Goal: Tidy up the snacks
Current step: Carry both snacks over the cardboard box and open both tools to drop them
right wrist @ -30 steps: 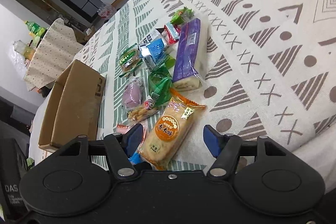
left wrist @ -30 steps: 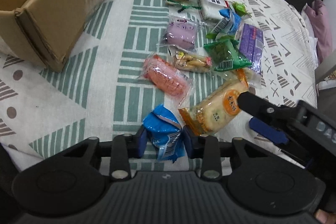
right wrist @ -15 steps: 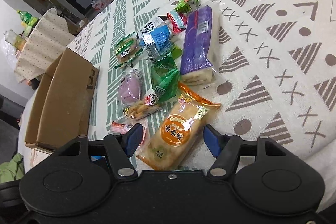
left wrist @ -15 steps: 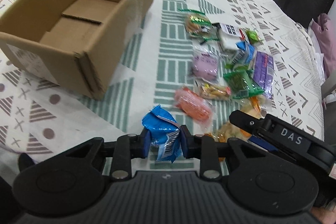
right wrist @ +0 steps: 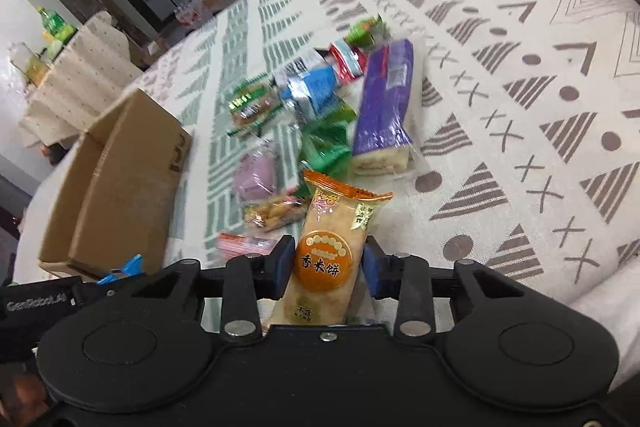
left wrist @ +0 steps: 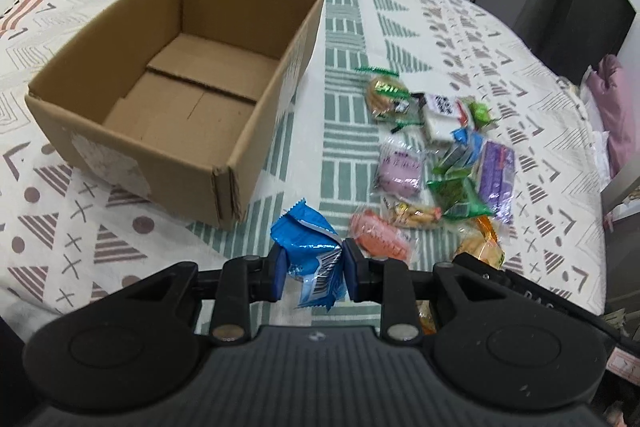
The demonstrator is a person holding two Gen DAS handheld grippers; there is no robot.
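Left wrist view: the left gripper (left wrist: 313, 265) pinches a crinkled blue foil snack packet (left wrist: 310, 251) between its blue pads, barcode end hanging toward the camera, above a cloth-covered table (left wrist: 80, 227) printed with grey triangles, crosses and green bars. Ahead and to the left of the claw stands an open corrugated cardboard box (left wrist: 224, 163), rectangular, its bottom flaps bare. Ahead and to the right lies the loose pile of snacks: a pink ridged cake in clear wrap (left wrist: 380, 237) just beyond the right pad, a round lilac cake in clear film (left wrist: 399, 173), a glossy green pouch (left wrist: 458, 197), a long purple-wrapped roll (left wrist: 496, 175) and a round biscuit with green twisted ends (left wrist: 386, 95).

The right wrist view shows what the first largely hides: the right gripper (right wrist: 326, 263) closes its jaws on an orange rice-cracker packet (right wrist: 328, 247), flat and oblong, with a round orange label and serrated top edge pointing forward. Beyond this claw the purple-wrapped roll (right wrist: 386, 103) reveals a pale sponge end, and the green pouch (right wrist: 326, 147) sits just left of it. The cardboard box (right wrist: 120, 179) appears here only from outside, to the left, its interior out of sight. A corner of the blue packet (right wrist: 130, 265) peeks at the lower left, beside the other tool's black body.
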